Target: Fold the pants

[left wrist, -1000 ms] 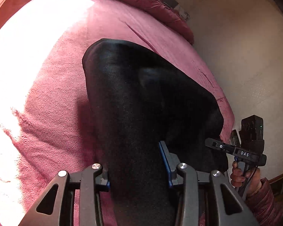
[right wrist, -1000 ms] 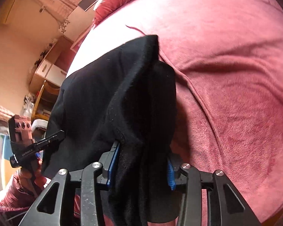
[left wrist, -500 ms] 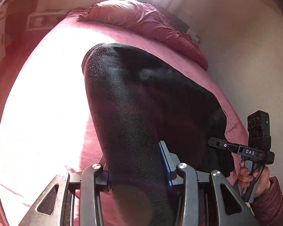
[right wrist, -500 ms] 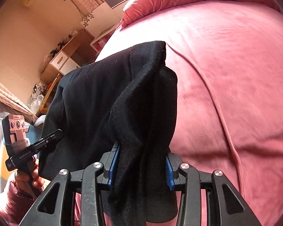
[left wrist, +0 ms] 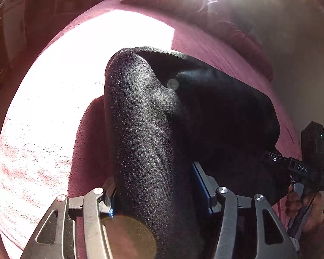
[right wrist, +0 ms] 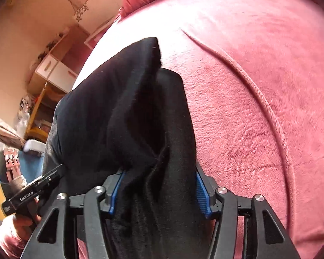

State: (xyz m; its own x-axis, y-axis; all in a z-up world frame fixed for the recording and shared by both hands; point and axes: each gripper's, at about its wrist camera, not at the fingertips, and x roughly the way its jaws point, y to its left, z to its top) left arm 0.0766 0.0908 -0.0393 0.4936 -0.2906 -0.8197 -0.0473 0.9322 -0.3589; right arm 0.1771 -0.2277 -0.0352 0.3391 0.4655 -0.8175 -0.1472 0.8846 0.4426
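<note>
— Black cloth is seen in both wrist views. Where are the pants (left wrist: 153, 129) placed?

— They are laid over the pink bed (right wrist: 259, 86), doubled up and bunched. One end is gathered between the jaws of each pair of tongs, and the rest is stretched away from the cameras toward the middle of the bed. The far fold is stopped well short of the pillow (left wrist: 183, 0) at the head end.

— How are the left tongs (left wrist: 157, 196) set?

— Their jaws have just been opening and are held wide apart. A thick roll of the cloth is passed between them. The blue pad on the right is shown standing clear of the roll; the other pad is half hidden by cloth and glare, so contact there cannot be told.

— And the right tongs (right wrist: 159, 194)?

— These too have just been opening. A loose, creased bundle of the pants is hung between the two blue pads (right wrist: 202, 196). The bundle is brushed by the pads at its sides, but no pinch is seen in the cloth.

— Is anything else shown?

— Each pair of tongs is caught at the edge of the other's view, gripped by a hand (left wrist: 302, 205) in a dark red sleeve. A long ridge is raised in the bed cover to the right of the pants. A pale cabinet (right wrist: 54, 71) is stood beside the bed's far left corner in the right wrist view.
</note>
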